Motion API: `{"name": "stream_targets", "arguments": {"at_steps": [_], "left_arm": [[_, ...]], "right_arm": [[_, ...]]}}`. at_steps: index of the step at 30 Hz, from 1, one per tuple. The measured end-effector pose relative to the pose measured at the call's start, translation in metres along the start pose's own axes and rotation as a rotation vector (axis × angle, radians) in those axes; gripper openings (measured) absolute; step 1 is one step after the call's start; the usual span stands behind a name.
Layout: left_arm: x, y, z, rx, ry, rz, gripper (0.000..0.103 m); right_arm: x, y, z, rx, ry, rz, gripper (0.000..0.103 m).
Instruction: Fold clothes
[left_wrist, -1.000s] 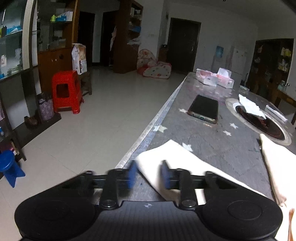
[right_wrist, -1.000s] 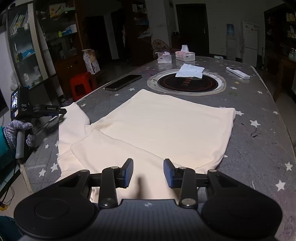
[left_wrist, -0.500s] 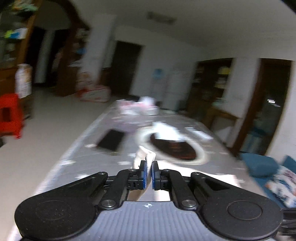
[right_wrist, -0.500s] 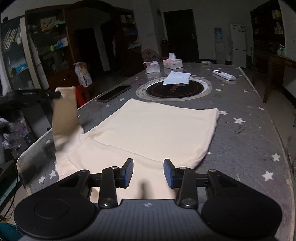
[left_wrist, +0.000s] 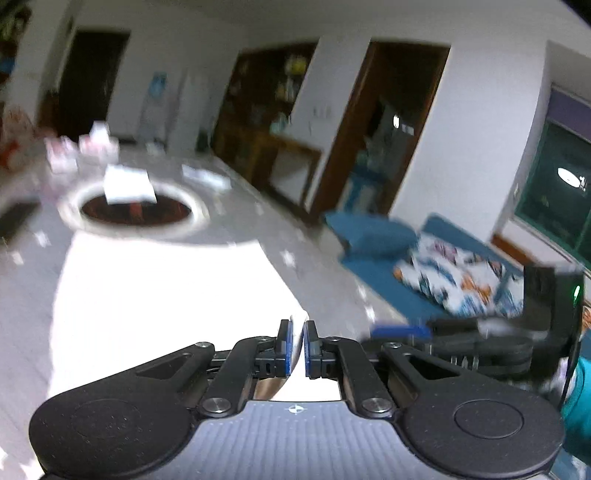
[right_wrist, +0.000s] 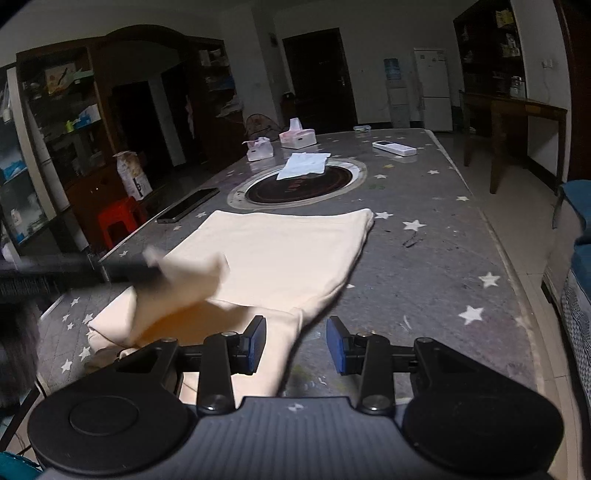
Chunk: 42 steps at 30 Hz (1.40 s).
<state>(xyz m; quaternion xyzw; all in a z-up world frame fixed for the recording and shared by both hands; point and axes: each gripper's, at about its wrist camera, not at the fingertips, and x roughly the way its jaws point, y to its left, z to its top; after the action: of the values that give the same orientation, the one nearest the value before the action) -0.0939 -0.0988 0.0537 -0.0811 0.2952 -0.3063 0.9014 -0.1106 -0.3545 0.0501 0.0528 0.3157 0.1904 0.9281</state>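
A cream shirt (right_wrist: 280, 247) lies flat on the grey star-patterned table (right_wrist: 424, 266). My left gripper (left_wrist: 295, 345) is shut on the shirt's sleeve (right_wrist: 184, 275) and holds it lifted over the shirt body; the shirt looks bright white in the blurred left wrist view (left_wrist: 155, 295). My right gripper (right_wrist: 295, 345) is open and empty, low over the shirt's near edge. The left gripper shows as a dark blur in the right wrist view (right_wrist: 144, 267).
A black phone (right_wrist: 188, 205) lies at the table's left edge. A round inset hob (right_wrist: 299, 184) with a white cloth (right_wrist: 304, 164) sits beyond the shirt. Tissue boxes (right_wrist: 297, 137) and a remote (right_wrist: 393, 147) lie farther back. A blue sofa (left_wrist: 436, 266) stands right.
My left gripper shut on the sleeve, lifted it off the table's left side and swung it right over the shirt body. My right gripper stayed open and drew back a little.
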Motion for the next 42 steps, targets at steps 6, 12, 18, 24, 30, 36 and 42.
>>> {"name": "stream_targets", "arguments": {"at_steps": [6, 12, 18, 24, 30, 36, 42], "left_arm": [[-0.006, 0.005, -0.01, 0.022, 0.045, -0.01, 0.018], [-0.022, 0.052, -0.005, -0.027, 0.011, 0.163, 0.017], [-0.023, 0.104, -0.01, -0.094, 0.034, 0.312, 0.011], [-0.04, 0.12, -0.01, -0.113, 0.018, 0.361, 0.011], [-0.037, 0.101, -0.001, -0.019, -0.005, 0.293, 0.011], [-0.019, 0.113, -0.006, -0.021, 0.05, 0.311, 0.014], [-0.035, 0.101, -0.007, 0.039, 0.071, 0.302, 0.014]], "right_arm": [[0.005, 0.008, 0.003, -0.011, 0.006, 0.041, 0.036], [0.028, 0.024, 0.004, -0.05, 0.05, 0.085, 0.036], [0.04, 0.041, 0.002, -0.071, 0.07, 0.124, 0.036], [0.052, 0.045, -0.001, -0.092, 0.113, 0.116, 0.035], [0.058, 0.048, -0.001, -0.121, 0.118, 0.111, 0.036], [0.064, 0.051, -0.001, -0.151, 0.123, 0.105, 0.034], [0.061, 0.055, -0.004, -0.206, 0.134, 0.096, 0.034]]}}
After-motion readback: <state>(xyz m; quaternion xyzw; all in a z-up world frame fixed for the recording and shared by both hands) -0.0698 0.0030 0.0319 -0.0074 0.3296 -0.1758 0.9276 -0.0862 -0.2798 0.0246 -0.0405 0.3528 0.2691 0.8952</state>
